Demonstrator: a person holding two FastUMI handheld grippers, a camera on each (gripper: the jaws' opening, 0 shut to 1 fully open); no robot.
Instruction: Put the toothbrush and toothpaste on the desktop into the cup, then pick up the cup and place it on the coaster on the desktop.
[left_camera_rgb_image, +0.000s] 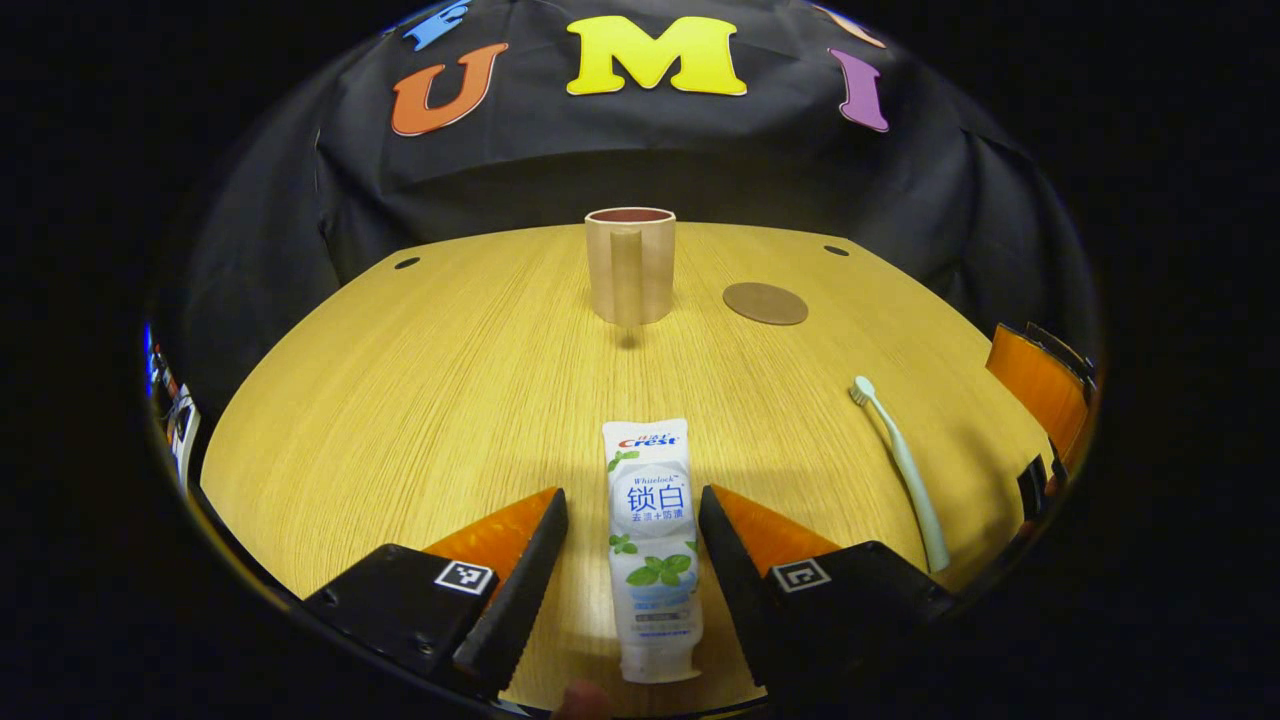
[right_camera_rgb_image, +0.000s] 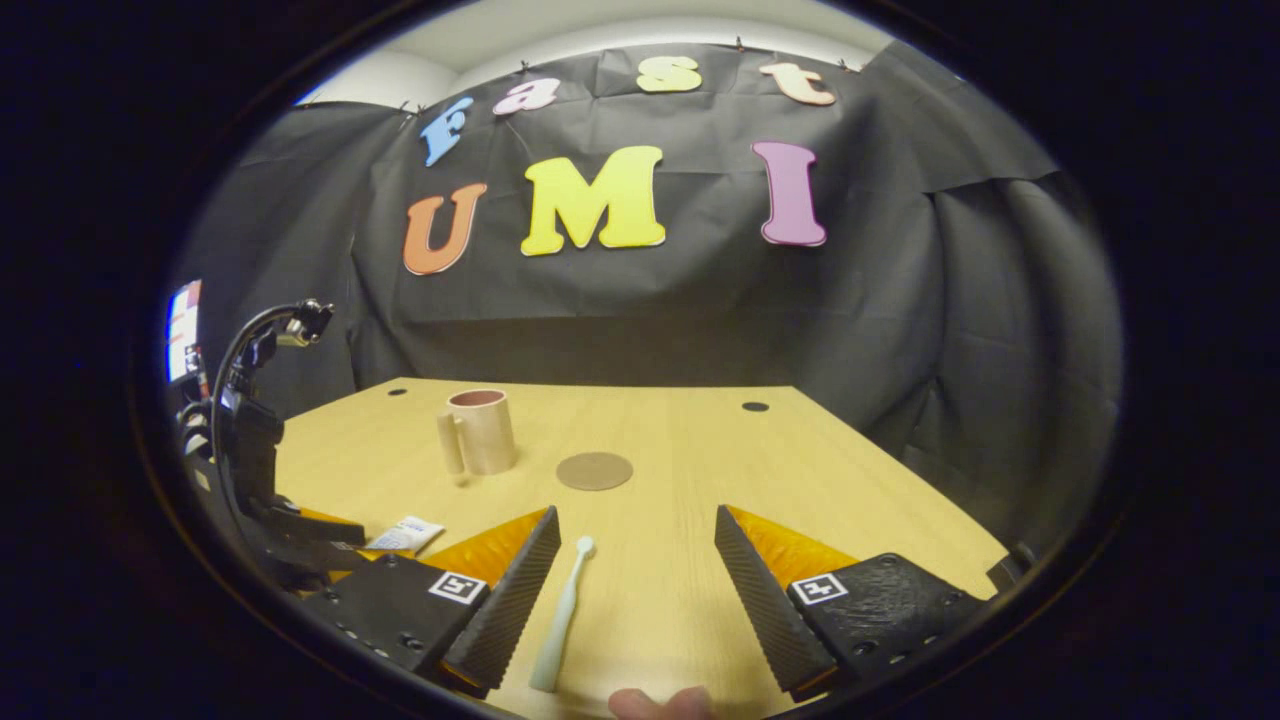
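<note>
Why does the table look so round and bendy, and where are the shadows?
Left gripper view: the fisheye lens bows the table edge into a curve; a small dark shadow sits under the cup, and the toothpaste looks sharp. Right gripper view: the table edges look straighter, the toothbrush casts only a faint shadow, the light is soft, without glare.

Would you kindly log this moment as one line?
left gripper open astride toothpaste | right gripper open over toothbrush | cup empty
</note>
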